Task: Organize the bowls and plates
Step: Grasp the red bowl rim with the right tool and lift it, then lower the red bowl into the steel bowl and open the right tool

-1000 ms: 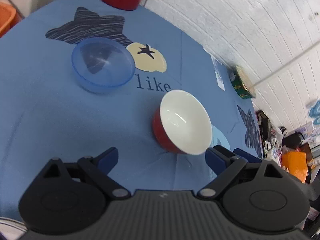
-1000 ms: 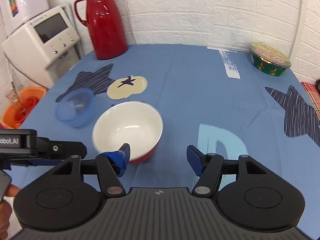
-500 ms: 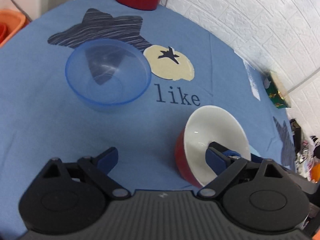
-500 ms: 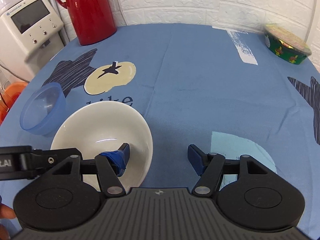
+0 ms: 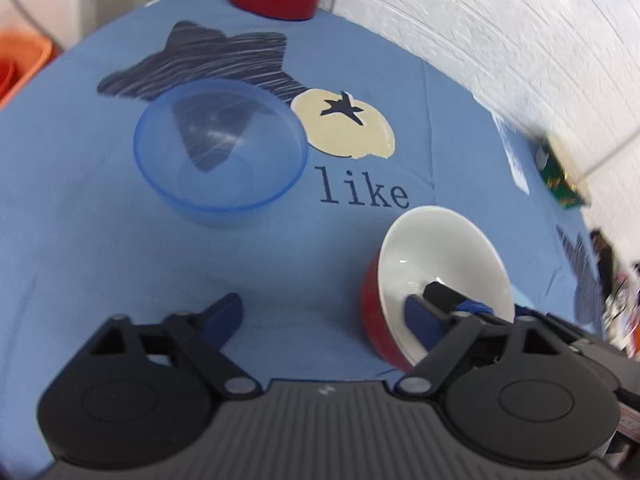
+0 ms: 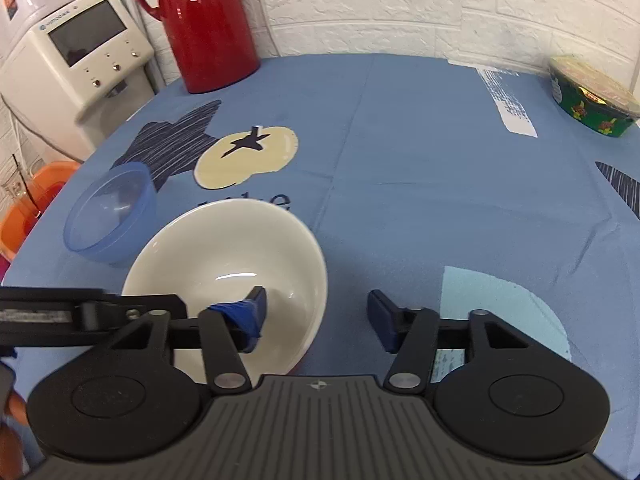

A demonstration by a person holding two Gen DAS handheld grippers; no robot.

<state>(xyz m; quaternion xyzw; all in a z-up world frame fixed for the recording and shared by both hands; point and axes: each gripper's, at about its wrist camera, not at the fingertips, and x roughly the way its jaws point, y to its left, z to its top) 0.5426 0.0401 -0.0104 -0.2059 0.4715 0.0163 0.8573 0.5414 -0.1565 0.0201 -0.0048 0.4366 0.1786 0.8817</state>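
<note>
A red bowl [image 6: 224,256] with a white inside stands on the blue tablecloth [image 6: 420,168]. My right gripper [image 6: 316,310] is open astride its near right rim, the taped left finger inside the bowl and the right finger outside. To the bowl's left rests a clear blue plastic bowl [image 6: 112,212]. In the left wrist view the blue bowl [image 5: 220,152] lies ahead and the red bowl [image 5: 436,264] is at lower right. My left gripper [image 5: 322,312] is open over bare cloth, and its right finger overlaps the red bowl's near edge.
A red thermos jug [image 6: 204,24] stands at the table's back left, beside a white appliance [image 6: 76,52] off the table. A green round tin [image 6: 592,100] sits at the back right. An orange basin [image 6: 36,200] is below the left edge.
Both grippers came forward and lower toward the bowls. The right gripper's left finger went from in front of the red bowl to inside it. Both stayed open.
</note>
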